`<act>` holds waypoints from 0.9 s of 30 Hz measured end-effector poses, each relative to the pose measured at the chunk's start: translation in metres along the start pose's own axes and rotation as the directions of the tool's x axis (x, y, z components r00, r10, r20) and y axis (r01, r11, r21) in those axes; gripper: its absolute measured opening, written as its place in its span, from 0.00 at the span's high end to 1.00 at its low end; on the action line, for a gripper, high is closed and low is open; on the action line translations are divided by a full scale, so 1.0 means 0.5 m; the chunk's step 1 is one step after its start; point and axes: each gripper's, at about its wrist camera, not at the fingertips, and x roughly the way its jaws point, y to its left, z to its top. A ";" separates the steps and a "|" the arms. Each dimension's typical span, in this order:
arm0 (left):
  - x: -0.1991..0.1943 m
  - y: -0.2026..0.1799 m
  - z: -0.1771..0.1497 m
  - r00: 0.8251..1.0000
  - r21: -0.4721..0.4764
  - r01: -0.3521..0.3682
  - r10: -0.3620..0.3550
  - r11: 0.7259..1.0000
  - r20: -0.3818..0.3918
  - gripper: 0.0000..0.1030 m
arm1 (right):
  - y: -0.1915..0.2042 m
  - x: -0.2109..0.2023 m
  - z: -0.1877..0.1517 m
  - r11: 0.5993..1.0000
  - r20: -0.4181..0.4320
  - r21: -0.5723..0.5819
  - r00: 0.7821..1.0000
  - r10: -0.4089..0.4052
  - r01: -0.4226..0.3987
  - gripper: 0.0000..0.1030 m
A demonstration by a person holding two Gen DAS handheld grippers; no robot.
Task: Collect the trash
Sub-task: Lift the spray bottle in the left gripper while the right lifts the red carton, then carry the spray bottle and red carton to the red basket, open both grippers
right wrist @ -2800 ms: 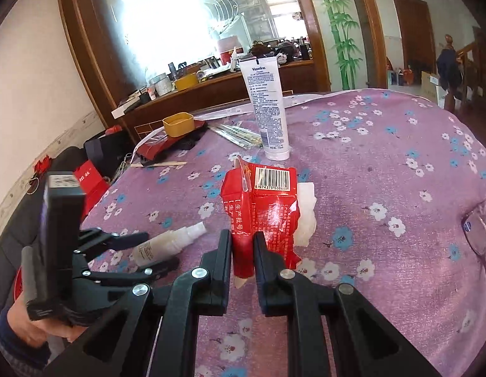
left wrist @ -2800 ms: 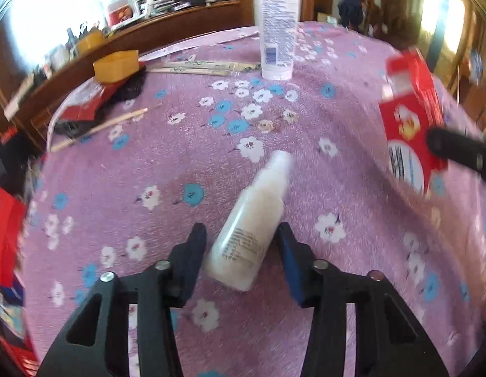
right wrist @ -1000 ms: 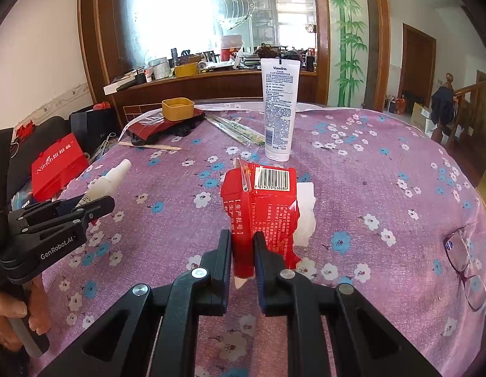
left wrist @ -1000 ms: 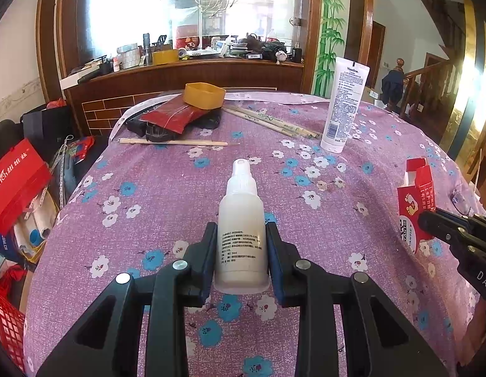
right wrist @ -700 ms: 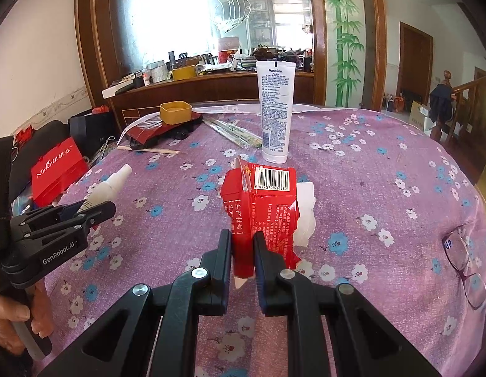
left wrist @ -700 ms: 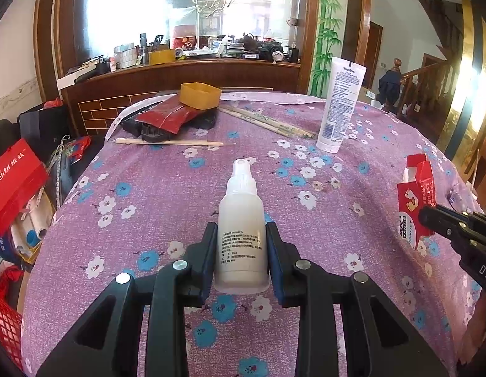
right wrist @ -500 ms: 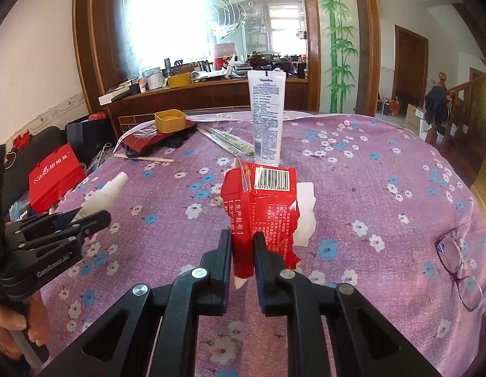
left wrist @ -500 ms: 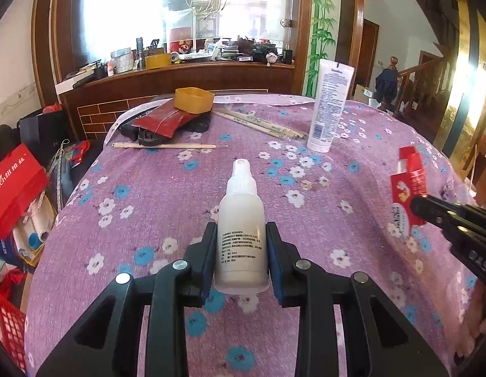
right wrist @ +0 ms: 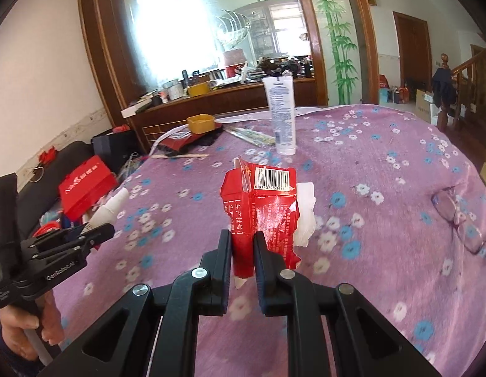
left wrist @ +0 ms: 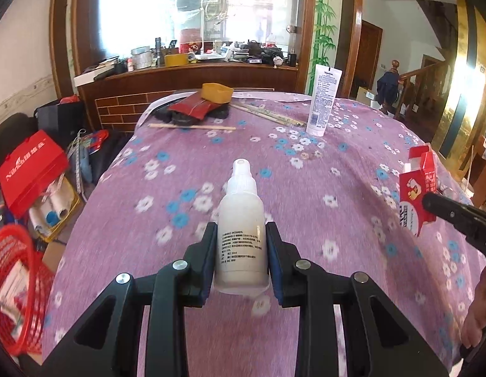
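- Right now I have two pieces of trash in hand and neither is dropped off yet: the left gripper [left wrist: 241, 253] is clamped on a white spray bottle [left wrist: 241, 235], nozzle pointing away from me, and the right gripper [right wrist: 243, 253] is pinched tight on a crumpled red carton [right wrist: 261, 210] with a wad of white tissue [right wrist: 305, 216] tucked behind it
- Both items hang clear above the purple flowered tablecloth [left wrist: 305, 220], so I judge the picking step done for this pair and the carry to a bin as the step in hand
- A red mesh basket [left wrist: 13, 282] sits on the floor off the table's left edge; I take it for the likely drop point, though I cannot be sure
- Left on the table: an upright lotion tube [left wrist: 323, 100], a yellow tub [left wrist: 216, 92] on a dark red packet, loose chopsticks [left wrist: 192, 126], and glasses [right wrist: 459, 216] at the right edge; which of these counts as trash I cannot tell
- Both grippers tilt downward over the near part of the table, side by side, the left one low at my left in the right wrist view with a hand [right wrist: 26, 326] on its handle
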 end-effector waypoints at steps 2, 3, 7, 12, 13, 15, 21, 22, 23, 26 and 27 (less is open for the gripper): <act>-0.020 0.009 -0.019 1.000 -0.011 0.000 0.000 1.000 0.001 0.72 | 0.016 -0.004 -0.016 1.000 -0.010 0.002 1.000 0.023 -0.023 0.86; -0.030 0.013 -0.029 1.000 -0.012 0.004 -0.004 1.000 -0.002 0.72 | 0.026 -0.003 -0.023 0.999 -0.021 0.003 0.999 0.039 -0.039 0.86; -0.055 0.032 -0.048 1.000 -0.015 -0.013 0.013 1.000 0.004 0.72 | 0.059 0.008 -0.040 0.996 -0.053 0.006 0.994 0.092 -0.092 0.86; -0.073 0.063 -0.058 0.998 -0.037 -0.059 0.059 0.998 0.015 0.72 | 0.107 0.034 -0.051 0.991 -0.099 -0.017 0.987 0.130 -0.132 0.86; -0.075 0.071 -0.060 0.998 -0.043 -0.068 0.068 0.997 0.014 0.72 | 0.119 0.039 -0.053 0.990 -0.108 -0.023 0.984 0.138 -0.141 0.86; -0.082 0.084 -0.064 0.995 -0.049 -0.100 0.101 0.994 0.023 0.72 | 0.140 0.048 -0.055 0.987 -0.127 -0.035 0.980 0.154 -0.160 0.86; -0.111 0.138 -0.076 0.981 -0.081 -0.182 0.187 0.980 0.051 0.72 | 0.219 0.083 -0.054 0.971 -0.190 -0.087 0.961 0.203 -0.222 0.86; -0.116 0.148 -0.078 0.977 -0.086 -0.201 0.206 0.976 0.057 0.72 | 0.230 0.086 -0.052 0.969 -0.194 -0.096 0.959 0.207 -0.229 0.86; -0.120 0.159 -0.080 0.973 -0.091 -0.217 0.223 0.972 0.061 0.72 | 0.245 0.089 -0.050 0.965 -0.199 -0.109 0.956 0.213 -0.238 0.86; -0.136 0.192 -0.087 0.959 -0.112 -0.266 0.274 0.958 0.071 0.72 | 0.291 0.098 -0.042 0.954 -0.206 -0.147 0.952 0.227 -0.260 0.85; -0.141 0.205 -0.089 0.956 -0.123 -0.276 0.286 0.953 0.072 0.72 | 0.305 0.101 -0.038 0.950 -0.209 -0.158 0.950 0.233 -0.268 0.85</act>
